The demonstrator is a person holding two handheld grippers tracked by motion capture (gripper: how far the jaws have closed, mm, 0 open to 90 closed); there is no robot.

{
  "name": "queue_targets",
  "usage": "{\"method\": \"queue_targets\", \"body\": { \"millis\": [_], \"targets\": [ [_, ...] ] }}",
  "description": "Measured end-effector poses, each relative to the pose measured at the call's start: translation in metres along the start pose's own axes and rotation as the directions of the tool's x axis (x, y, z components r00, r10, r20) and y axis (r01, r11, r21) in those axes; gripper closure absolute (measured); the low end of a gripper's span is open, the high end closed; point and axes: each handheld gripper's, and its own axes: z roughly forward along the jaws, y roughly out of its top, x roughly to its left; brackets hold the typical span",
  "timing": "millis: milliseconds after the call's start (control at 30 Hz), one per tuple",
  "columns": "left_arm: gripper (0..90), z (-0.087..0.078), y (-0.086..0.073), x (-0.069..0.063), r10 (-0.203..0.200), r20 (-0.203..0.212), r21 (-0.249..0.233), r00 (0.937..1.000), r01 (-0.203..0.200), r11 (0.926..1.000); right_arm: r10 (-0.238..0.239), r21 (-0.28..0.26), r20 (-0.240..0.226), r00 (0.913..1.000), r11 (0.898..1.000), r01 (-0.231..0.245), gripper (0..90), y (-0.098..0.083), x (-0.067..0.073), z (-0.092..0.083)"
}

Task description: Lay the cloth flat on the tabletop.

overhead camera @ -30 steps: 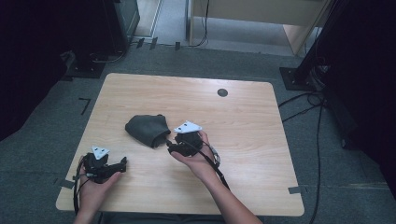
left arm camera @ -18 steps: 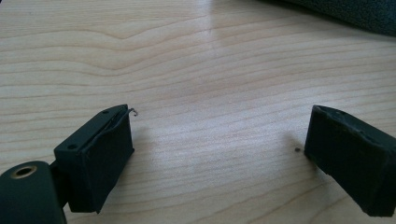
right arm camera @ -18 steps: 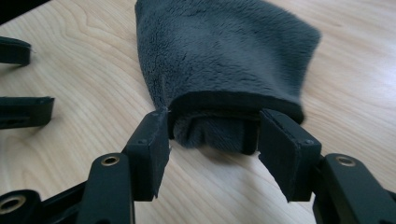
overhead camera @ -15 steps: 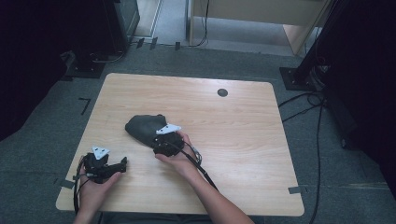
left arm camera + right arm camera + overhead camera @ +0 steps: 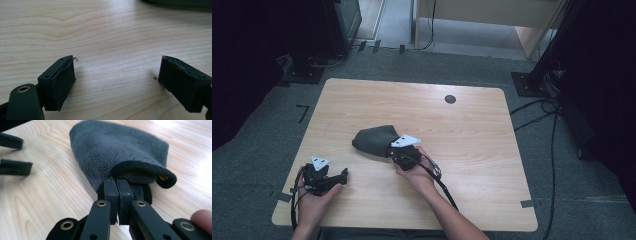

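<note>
A crumpled grey fleece cloth lies near the middle of the wooden table. My right gripper has its tips at the cloth's near right edge, under the folded rim. Its jaws have just closed and now pinch that edge. My left gripper rests low over bare wood at the front left. Its jaws stand wide, having just closed a little, with nothing between them. A strip of the cloth shows beyond them. The left gripper's fingers show at the far left of the right gripper view.
A small dark round grommet sits in the table's far right part. Black stands and cables lie on the carpet to the right. The table's front edge runs just below both hands.
The right hand moved left and down to the cloth, and its jaws went from open to shut on the cloth's edge. The left hand stayed where it was.
</note>
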Motion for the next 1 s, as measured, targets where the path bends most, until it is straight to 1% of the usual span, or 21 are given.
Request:
{"method": "queue_targets", "body": {
  "millis": [100,233,300,333,367,433,500,533,567,600,633,667,700,733,767,800,833,867,900,967,1000],
  "targets": [
    [13.4,0.000,0.002,-0.003,0.003,0.013,0.010,0.9999,-0.003,0.9999,-0.002,-0.011,0.000,1.0000,1.000,0.002,89.1,-0.004,-0.005,-0.013],
    [13.4,-0.006,0.008,-0.021,0.030,0.083,-0.014,0.9961,-0.028,0.9995,-0.011,-0.029,0.010,0.9999,1.000,0.012,89.1,-0.013,-0.014,-0.040],
    [13.5,-0.013,0.015,-0.044,0.093,0.137,-0.058,0.9862,-0.086,0.9946,0.008,-0.044,0.015,0.9999,0.999,-0.007,89.1,-0.022,-0.021,-0.063],
    [13.7,-0.013,0.015,-0.044,0.093,0.137,-0.058,0.9862,-0.086,0.9946,0.008,-0.044,0.015,0.9999,0.999,-0.007,89.1,-0.022,-0.021,-0.063],
    [13.8,-0.014,0.021,-0.058,0.131,0.168,-0.082,0.9770,-0.119,0.9895,0.014,-0.051,0.019,0.9997,0.999,-0.013,89.1,-0.027,-0.024,-0.073],
    [14.1,-0.012,0.024,-0.064,0.147,0.182,-0.088,0.9721,-0.133,0.9872,0.015,-0.051,0.022,0.9996,0.999,-0.014,89.1,-0.030,-0.025,-0.078],
    [16.0,-0.006,0.032,-0.074,0.170,0.224,-0.099,0.9597,-0.151,0.9835,0.028,-0.063,0.028,0.9992,0.998,-0.026,89.0,-0.039,-0.027,-0.087],
    [19.1,0.001,0.040,-0.085,0.191,0.270,-0.105,0.9436,-0.168,0.9801,0.037,-0.070,0.032,0.9988,0.997,-0.035,88.9,-0.042,-0.028,-0.089],
    [21.4,0.001,0.040,-0.085,0.191,0.270,-0.105,0.9436,-0.168,0.9801,0.037,-0.070,0.032,0.9988,0.997,-0.035,88.9,-0.042,-0.028,-0.089],
    [21.4,0.004,0.043,-0.090,0.207,0.295,-0.110,0.9330,-0.182,0.9772,0.048,-0.077,0.034,0.9983,0.996,-0.046,88.9,-0.044,-0.030,-0.091],
    [23.2,0.010,0.050,-0.100,0.235,0.328,-0.119,0.9149,-0.207,0.9711,0.076,-0.077,0.036,0.9965,0.994,-0.073,88.8,-0.048,-0.035,-0.094],
    [26.2,0.012,0.052,-0.103,0.246,0.341,-0.128,0.9073,-0.215,0.9683,0.076,-0.077,0.039,0.9963,0.994,-0.073,88.9,-0.049,-0.038,-0.095],
    [34.0,0.012,0.052,-0.103,0.246,0.341,-0.128,0.9073,-0.215,0.9683,0.082,-0.078,0.044,0.9957,0.994,-0.078,90.0,-0.049,-0.039,-0.097],
    [40.5,0.018,0.053,-0.108,0.246,0.420,-0.128,0.8738,-0.211,0.9691,0.094,-0.097,0.043,0.9947,0.991,-0.089,90.0,-0.049,-0.043,-0.100],
    [41.6,0.019,0.053,-0.110,0.237,0.440,-0.125,0.8661,-0.202,0.9713,0.110,-0.108,0.033,0.9934,0.989,-0.106,90.0,-0.048,-0.045,-0.103],
    [44.7,0.019,0.053,-0.110,0.237,0.440,-0.125,0.8661,-0.202,0.9713,0.110,-0.108,0.033,0.9934,0.989,-0.106,90.0,-0.048,-0.045,-0.103],
    [46.8,0.022,0.050,-0.114,0.245,0.460,-0.124,0.8536,-0.211,0.9695,0.114,-0.125,0.035,0.9929,0.986,-0.109,90.0,-0.047,-0.047,-0.108],
    [48.2,0.022,0.050,-0.114,0.245,0.460,-0.124,0.8536,-0.211,0.9695,0.114,-0.128,0.035,0.9929,0.986,-0.109,90.0,-0.047,-0.048,-0.109],
    [52.4,0.025,0.048,-0.116,0.271,0.429,-0.116,0.8617,-0.245,0.9626,0.115,-0.134,0.039,0.9926,0.985,-0.109,90.0,-0.047,-0.049,-0.110],
    [64.1,0.025,0.048,-0.115,0.266,0.440,-0.119,0.8579,-0.238,0.9639,0.122,-0.133,0.040,0.9917,0.984,-0.116,90.0,-0.048,-0.050,-0.110],
    [64.1,0.025,0.048,-0.115,0.266,0.426,-0.122,0.8645,-0.237,0.9639,0.126,-0.130,0.042,0.9912,0.984,-0.120,90.0,-0.049,-0.051,-0.109]
  ]
}}
